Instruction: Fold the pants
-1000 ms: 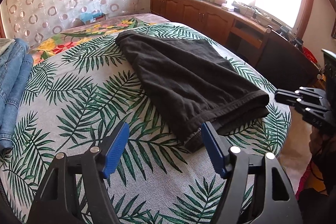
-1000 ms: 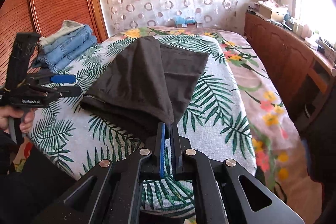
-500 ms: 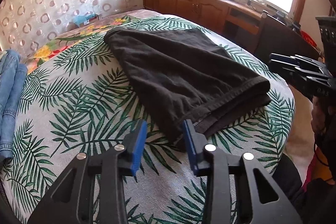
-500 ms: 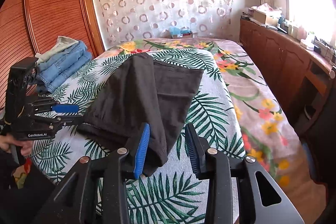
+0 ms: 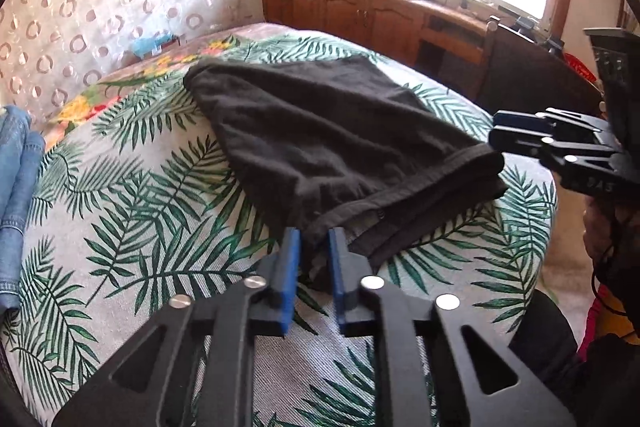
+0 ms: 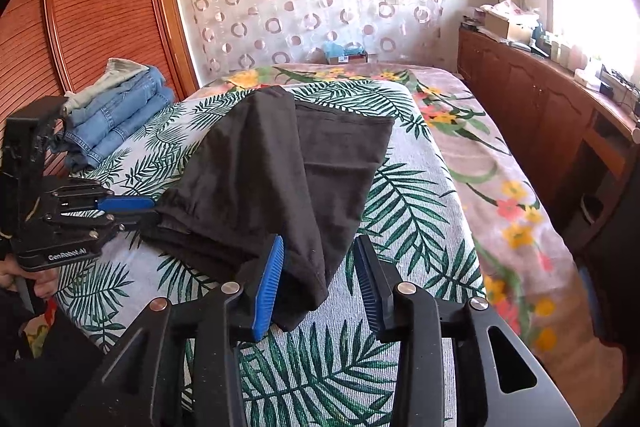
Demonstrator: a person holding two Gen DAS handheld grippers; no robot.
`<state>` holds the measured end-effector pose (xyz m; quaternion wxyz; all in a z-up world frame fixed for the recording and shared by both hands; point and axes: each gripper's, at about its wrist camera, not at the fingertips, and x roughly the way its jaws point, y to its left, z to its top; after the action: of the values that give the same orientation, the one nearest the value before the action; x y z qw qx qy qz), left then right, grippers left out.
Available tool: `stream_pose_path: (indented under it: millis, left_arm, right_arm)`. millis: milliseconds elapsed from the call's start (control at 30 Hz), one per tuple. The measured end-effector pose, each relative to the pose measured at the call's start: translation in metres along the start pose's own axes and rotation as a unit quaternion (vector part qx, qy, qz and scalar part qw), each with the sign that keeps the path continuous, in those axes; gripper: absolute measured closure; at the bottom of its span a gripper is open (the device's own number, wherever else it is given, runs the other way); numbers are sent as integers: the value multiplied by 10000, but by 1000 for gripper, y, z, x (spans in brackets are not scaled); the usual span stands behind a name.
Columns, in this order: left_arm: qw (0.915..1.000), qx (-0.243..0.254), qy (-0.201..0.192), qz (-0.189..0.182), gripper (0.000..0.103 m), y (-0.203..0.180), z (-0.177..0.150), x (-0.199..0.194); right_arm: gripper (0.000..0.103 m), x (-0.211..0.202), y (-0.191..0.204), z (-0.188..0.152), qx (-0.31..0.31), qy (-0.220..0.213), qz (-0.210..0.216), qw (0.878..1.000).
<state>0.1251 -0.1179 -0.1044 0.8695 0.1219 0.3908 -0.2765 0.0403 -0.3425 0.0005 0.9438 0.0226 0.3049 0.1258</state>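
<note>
The black pants [image 5: 328, 143] lie folded lengthwise on the palm-leaf bedspread [image 5: 132, 211], waistband end toward me; they also show in the right wrist view [image 6: 272, 171]. My left gripper [image 5: 314, 247] has its blue pads closed on the near left corner of the waistband; it shows at the left of the right wrist view [image 6: 136, 211]. My right gripper [image 6: 320, 267] is open, its jaws straddling the near right corner of the pants without pinching it. It shows at the right edge of the left wrist view [image 5: 496, 139].
A stack of folded blue jeans [image 6: 116, 115] lies on the bed's far left side. A wooden sideboard [image 6: 552, 99] with clutter runs under the window on the right. A wooden wardrobe [image 6: 88, 11] stands at the left. The bed edge is close in front of me.
My left gripper moved forward and closed from wide open onto the waistband corner. My right gripper opened from shut, letting go of the pants' right corner.
</note>
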Motion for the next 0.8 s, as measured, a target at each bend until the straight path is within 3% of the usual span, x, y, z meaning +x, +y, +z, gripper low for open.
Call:
stream_pose_path:
  millis: [167,367,500,567,800]
  left_arm:
    - [10000,51,-73,-33,100,-1,0,-7]
    - [9999,-40,-127,-9,102,6,-1,-13]
    - [9999,-121,98,-10,101,8,-1,-9]
    - [9997,-65,180,141,86,7,-1,-5]
    - [9995,-45,298,13,65,6,-1,4]
  right_arm:
    - [65,4,-1,0,38,56,-25,10000]
    - [65,5,1,0,34,59,-9,10000]
    - [65,6,3,0,9,49,-2,10000]
    - [64,7,2,0,24,50,7,10000]
    - [64,8,1,-2,39,70,-14,10000]
